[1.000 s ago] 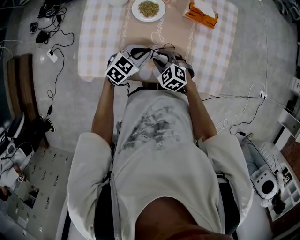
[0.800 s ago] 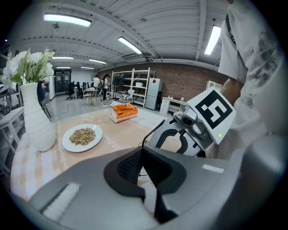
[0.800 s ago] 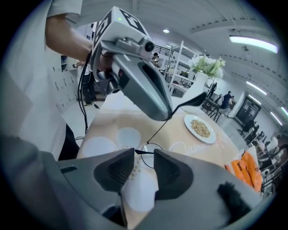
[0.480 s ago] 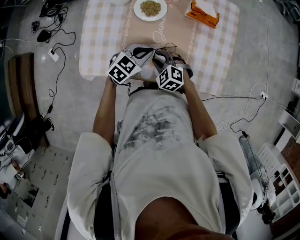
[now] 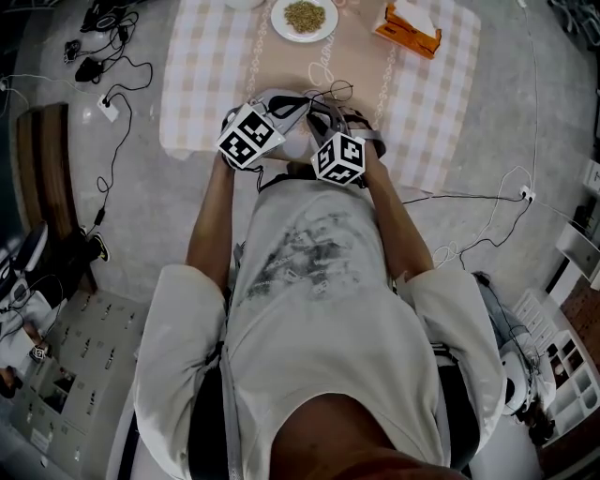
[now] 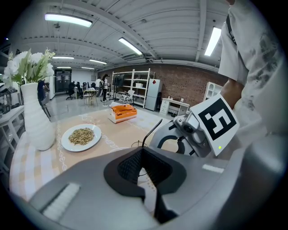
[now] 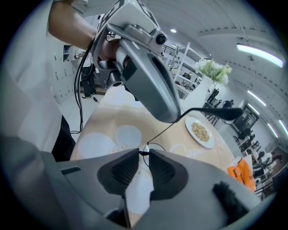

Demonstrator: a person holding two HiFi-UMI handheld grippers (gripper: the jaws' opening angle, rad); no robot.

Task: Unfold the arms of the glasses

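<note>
Thin wire-framed glasses hang between my two grippers over the near edge of the table. My left gripper is shut on one dark arm of the glasses, and that arm sticks out past its tip. In the left gripper view the thin arm rises from the closed pads. My right gripper has just been closing. Its pad tips now pinch the frame by the round lens rim.
A white plate of grains and an orange tissue box sit at the far side of the checked cloth. A white vase with flowers stands to the left. Cables and a power strip lie on the floor.
The right gripper's marker cube has shifted slightly left and rolled a little. The left gripper has stayed where it was.
</note>
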